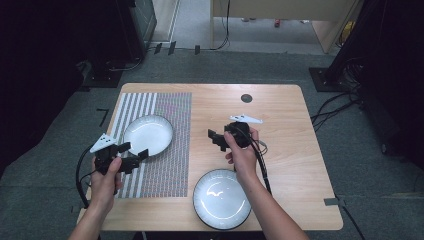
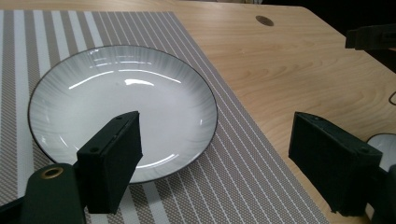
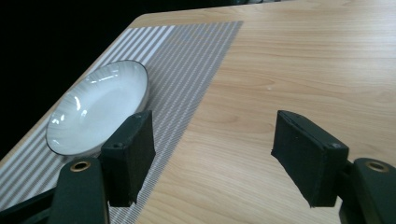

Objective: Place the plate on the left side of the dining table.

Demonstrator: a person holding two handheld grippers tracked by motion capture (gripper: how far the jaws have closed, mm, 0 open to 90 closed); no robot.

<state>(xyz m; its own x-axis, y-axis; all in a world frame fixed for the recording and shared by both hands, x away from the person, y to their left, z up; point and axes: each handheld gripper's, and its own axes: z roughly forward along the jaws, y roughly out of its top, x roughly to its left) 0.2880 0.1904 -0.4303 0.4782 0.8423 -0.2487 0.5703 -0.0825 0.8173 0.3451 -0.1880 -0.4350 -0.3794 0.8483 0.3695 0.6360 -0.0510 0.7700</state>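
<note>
Round glossy ribbed plate (image 2: 122, 100); woven striped mat (image 2: 243, 154).

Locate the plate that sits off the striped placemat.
In the high view, that plate rests on bare wood at the table's near edge, right of the striped placemat and just below the right gripper.

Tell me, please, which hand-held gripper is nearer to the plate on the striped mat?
The left hand-held gripper hangs open just off the near rim of the plate on the striped mat. The right hand-held gripper is open over bare table, farther away.
</note>
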